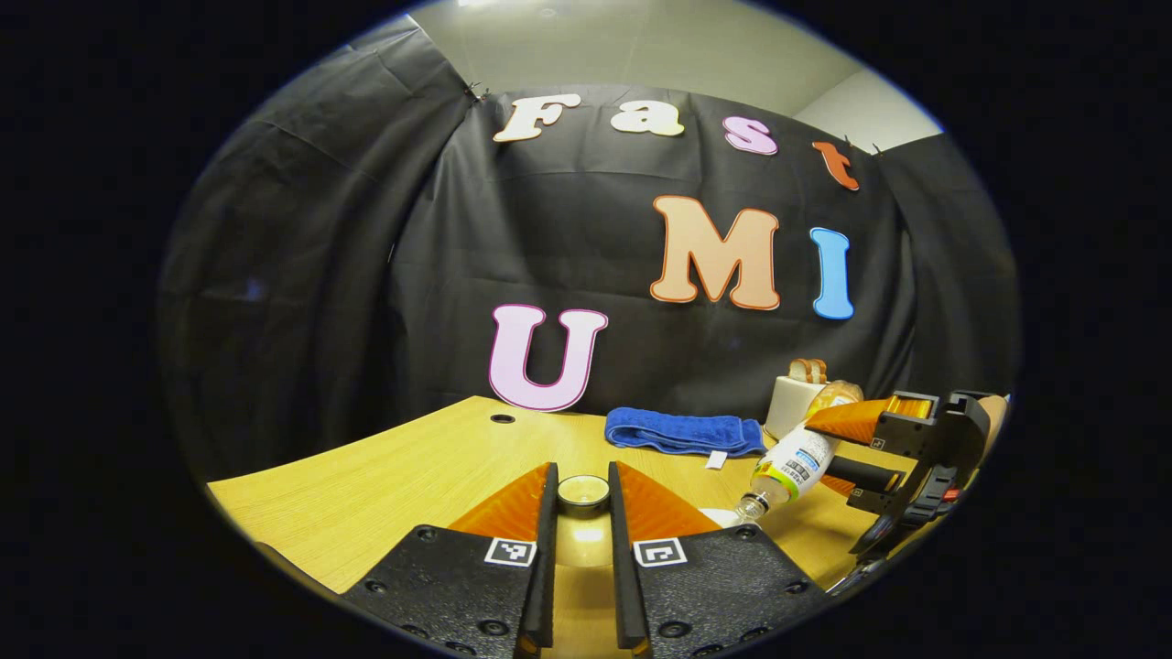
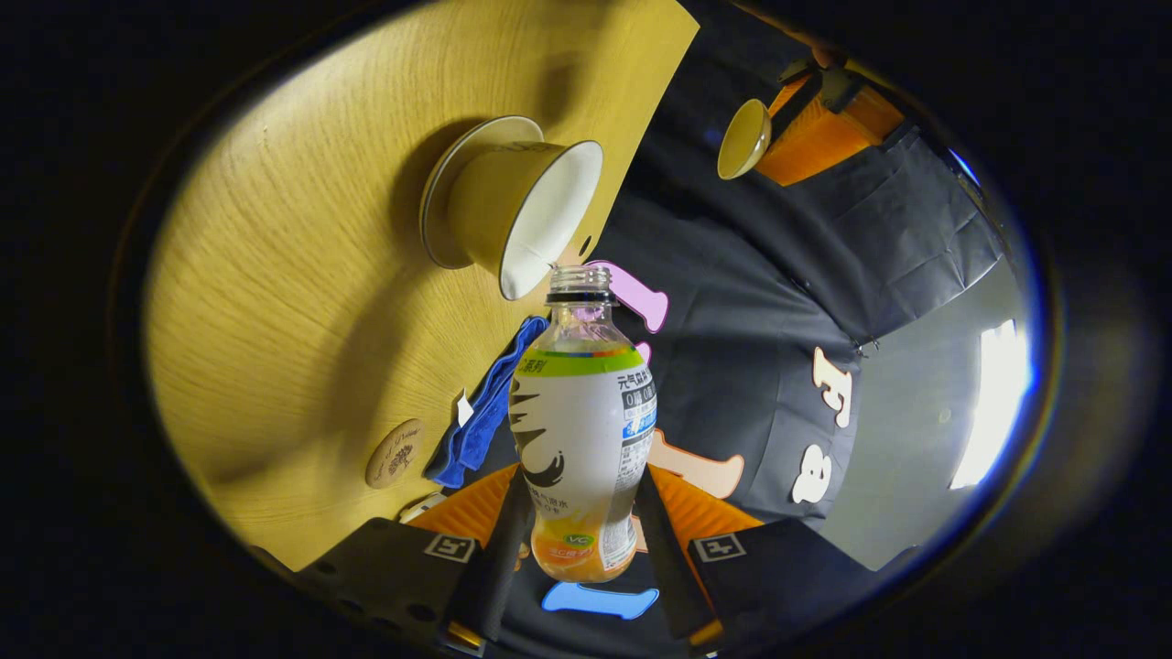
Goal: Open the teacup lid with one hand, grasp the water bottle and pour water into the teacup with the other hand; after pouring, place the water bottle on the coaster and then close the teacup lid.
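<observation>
My left gripper (image 1: pixel 583 476) is shut on the teacup lid (image 1: pixel 583 494) and holds it up above the table. In the right gripper view the same lid (image 2: pixel 743 139) hangs apart from the cup. The teacup (image 2: pixel 526 215) stands uncovered on its saucer (image 2: pixel 438 197), showing a white inside. My right gripper (image 2: pixel 579 480) is shut on the water bottle (image 2: pixel 586 412), which has no cap. The bottle is tipped over, its mouth at the cup's rim. In the left gripper view the bottle (image 1: pixel 792 467) slants down to the left from the right gripper (image 1: pixel 838 453). A round coaster (image 2: pixel 396 453) lies on the table.
A folded blue towel (image 1: pixel 682 430) lies at the back of the wooden table (image 1: pixel 412 467), beside the coaster. A white toaster with bread (image 1: pixel 795 394) stands at the back right. A cable hole (image 1: pixel 502 418) sits near the table's far edge.
</observation>
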`<state>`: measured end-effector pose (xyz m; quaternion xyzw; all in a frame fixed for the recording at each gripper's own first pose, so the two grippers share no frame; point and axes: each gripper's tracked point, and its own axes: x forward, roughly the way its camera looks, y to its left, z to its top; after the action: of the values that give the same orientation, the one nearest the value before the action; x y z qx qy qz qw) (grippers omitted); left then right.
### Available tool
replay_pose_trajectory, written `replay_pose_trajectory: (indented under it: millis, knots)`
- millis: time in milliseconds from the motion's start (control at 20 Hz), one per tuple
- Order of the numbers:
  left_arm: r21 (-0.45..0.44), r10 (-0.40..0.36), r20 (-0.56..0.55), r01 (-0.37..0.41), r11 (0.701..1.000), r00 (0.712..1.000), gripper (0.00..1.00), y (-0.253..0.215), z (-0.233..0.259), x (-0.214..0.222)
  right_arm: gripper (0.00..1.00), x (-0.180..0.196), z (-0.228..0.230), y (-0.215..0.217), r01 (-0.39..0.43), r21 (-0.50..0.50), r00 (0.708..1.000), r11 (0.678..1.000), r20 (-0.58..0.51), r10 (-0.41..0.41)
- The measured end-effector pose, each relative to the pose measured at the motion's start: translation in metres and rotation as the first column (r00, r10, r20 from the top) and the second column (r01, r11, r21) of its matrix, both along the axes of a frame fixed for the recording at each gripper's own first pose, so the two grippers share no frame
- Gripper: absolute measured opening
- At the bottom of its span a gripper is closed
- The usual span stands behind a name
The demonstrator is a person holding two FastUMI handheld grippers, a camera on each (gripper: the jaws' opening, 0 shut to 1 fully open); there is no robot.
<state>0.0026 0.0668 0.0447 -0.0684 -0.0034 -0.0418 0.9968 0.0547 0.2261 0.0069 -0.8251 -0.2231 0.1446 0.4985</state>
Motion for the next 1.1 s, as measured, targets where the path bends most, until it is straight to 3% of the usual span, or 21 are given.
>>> replay_pose_trajectory:
  millis: [350,650,900,1100]
  knots:
    - [0.004,-0.008,0.005,0.008,1.0,1.0,0.24,-0.003,0.001,-0.002,0.71,-0.001,-0.017,-0.012,0.049,0.048,0.997,0.998,-0.068,-0.045]
    - [0.004,-0.008,0.01,0.008,1.0,1.0,0.24,-0.003,0.002,-0.002,0.7,0.002,-0.027,-0.026,0.138,0.224,0.976,0.965,-0.198,-0.094]
    - [0.003,-0.008,0.01,0.008,1.0,1.0,0.24,-0.002,0.002,-0.001,0.71,-0.004,-0.031,-0.032,0.241,0.418,0.936,0.876,-0.339,-0.096]
    - [0.001,-0.011,0.011,0.011,1.0,1.0,0.24,-0.003,0.002,-0.001,0.73,0.016,-0.019,-0.035,0.351,0.562,0.885,0.749,-0.46,-0.069]
